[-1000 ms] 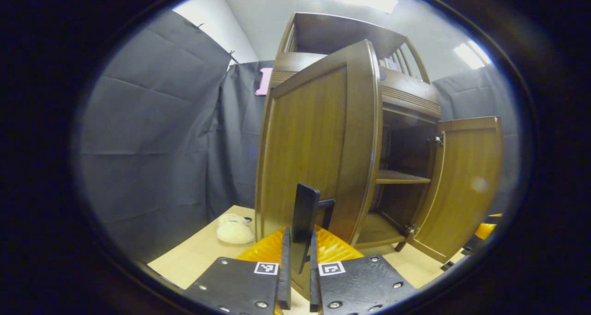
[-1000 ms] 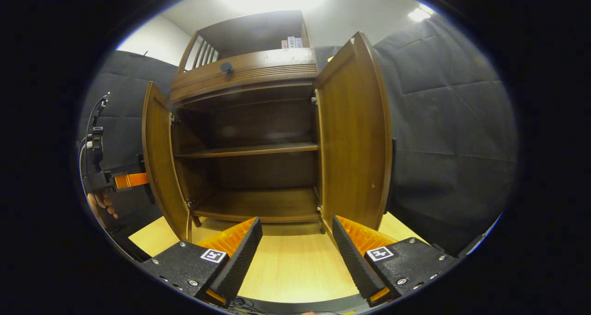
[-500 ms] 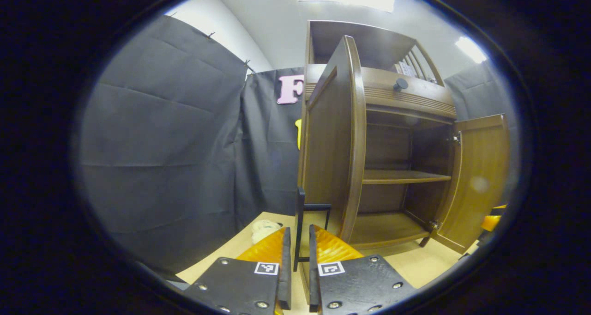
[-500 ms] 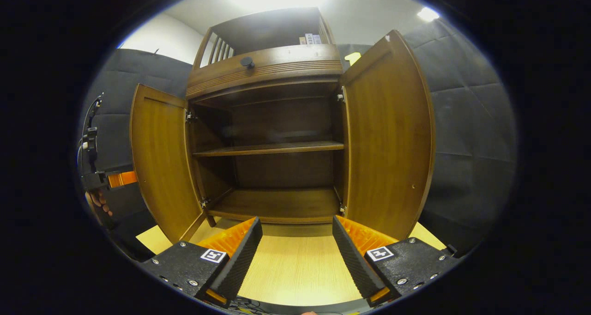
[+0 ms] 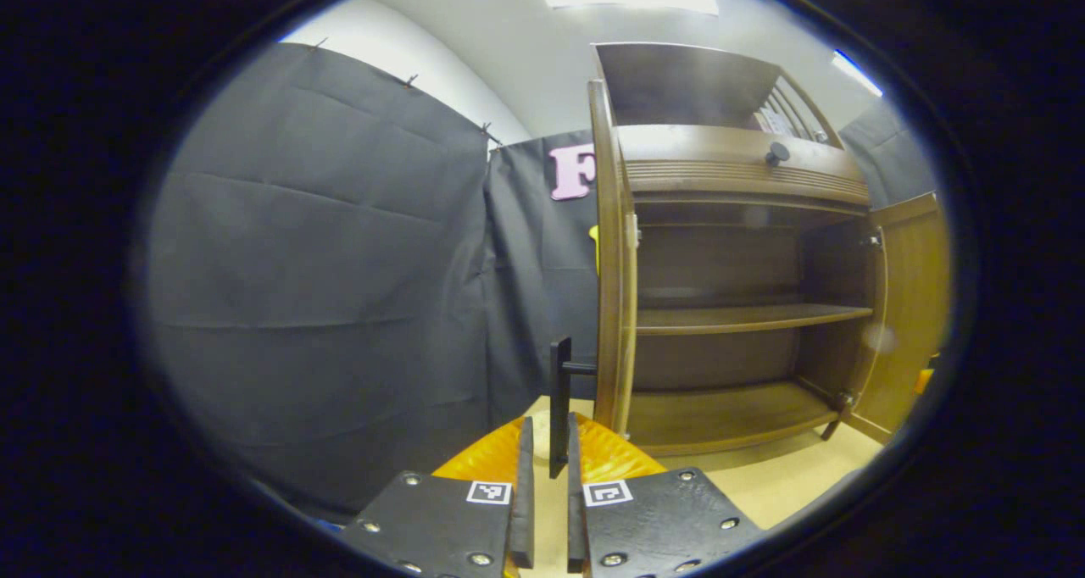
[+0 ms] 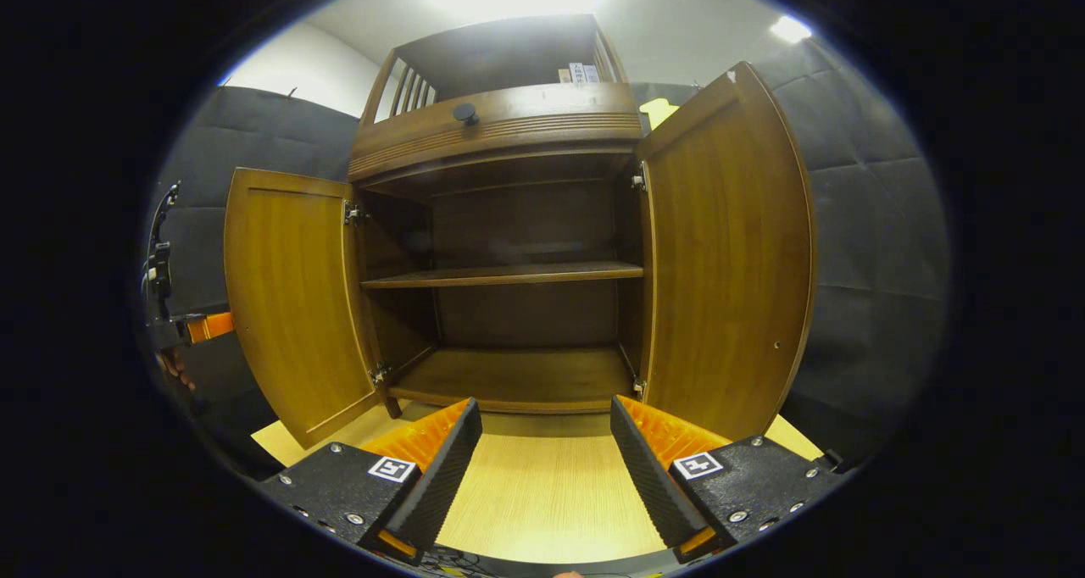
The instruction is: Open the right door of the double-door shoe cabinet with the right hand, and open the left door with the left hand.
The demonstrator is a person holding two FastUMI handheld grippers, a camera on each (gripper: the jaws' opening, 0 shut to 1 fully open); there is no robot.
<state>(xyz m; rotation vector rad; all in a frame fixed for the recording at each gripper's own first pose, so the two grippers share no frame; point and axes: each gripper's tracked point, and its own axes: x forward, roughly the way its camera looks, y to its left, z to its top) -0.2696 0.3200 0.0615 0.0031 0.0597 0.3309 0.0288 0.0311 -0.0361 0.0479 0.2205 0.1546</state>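
The brown wooden shoe cabinet [image 6: 509, 129] stands with both doors swung out, baring its shelf [image 6: 500, 275] and an empty inside. In the left gripper view the left door [image 5: 612, 307] is seen edge-on. Its black bar handle [image 5: 559, 375] runs down between the fingers of my left gripper [image 5: 548, 425], which is shut on it. In the right gripper view the left door [image 6: 288, 298] and right door [image 6: 729, 256] both show their inner faces. My right gripper [image 6: 545, 408] hangs open in front of the cabinet's base, holding nothing. The left gripper [image 6: 182, 328] and a hand show behind the left door.
Black cloth walls [image 5: 322, 290] close in on both sides. The cabinet stands on a light wooden surface [image 6: 542, 493]. Above the doors a drawer carries a black knob [image 6: 464, 113], and an open top shelf holds small items [image 6: 581, 73].
The left door has swung further out, from angled to edge-on in the left gripper view, with my left gripper going along on its handle. The right gripper has stayed open.
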